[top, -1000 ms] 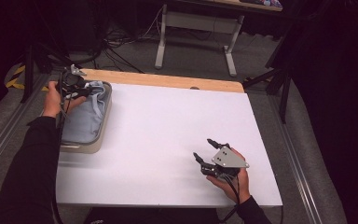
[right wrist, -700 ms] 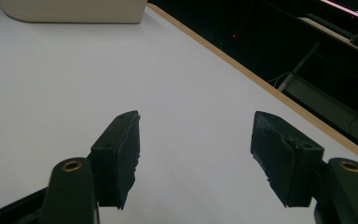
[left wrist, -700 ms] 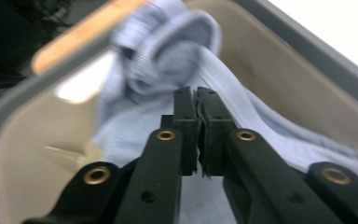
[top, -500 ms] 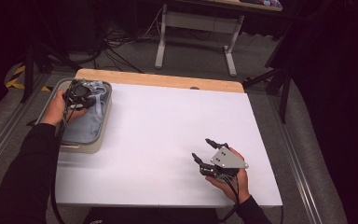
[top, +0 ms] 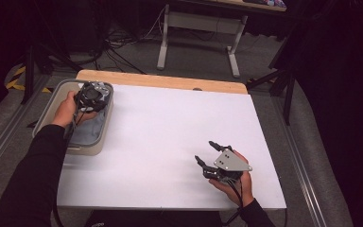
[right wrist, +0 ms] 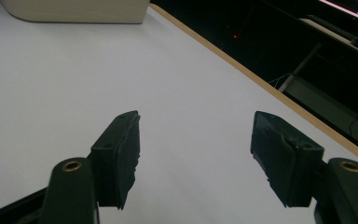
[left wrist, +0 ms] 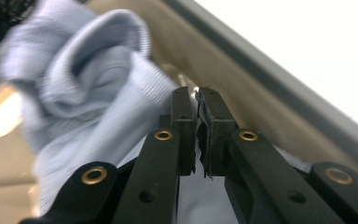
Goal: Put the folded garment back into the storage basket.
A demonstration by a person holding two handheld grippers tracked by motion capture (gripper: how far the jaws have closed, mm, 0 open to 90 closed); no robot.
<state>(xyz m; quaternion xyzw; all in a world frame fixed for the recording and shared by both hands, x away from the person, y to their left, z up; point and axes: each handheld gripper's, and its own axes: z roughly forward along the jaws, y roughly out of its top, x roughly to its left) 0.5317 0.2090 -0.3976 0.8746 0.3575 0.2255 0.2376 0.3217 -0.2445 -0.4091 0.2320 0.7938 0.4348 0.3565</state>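
Left gripper (left wrist: 196, 135) clenched on a fold of soft, light blue cloth (left wrist: 88, 102) in the tray (top: 52, 97), far left; limp fabric, best pinched at a bunched ridge. Right gripper (right wrist: 196, 156) released, empty.

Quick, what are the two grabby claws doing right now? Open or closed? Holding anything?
Left gripper: just closed, pinching a fold of the crumpled light blue cloth in the grey tray.
Right gripper: open, holding nothing, above the white tabletop.
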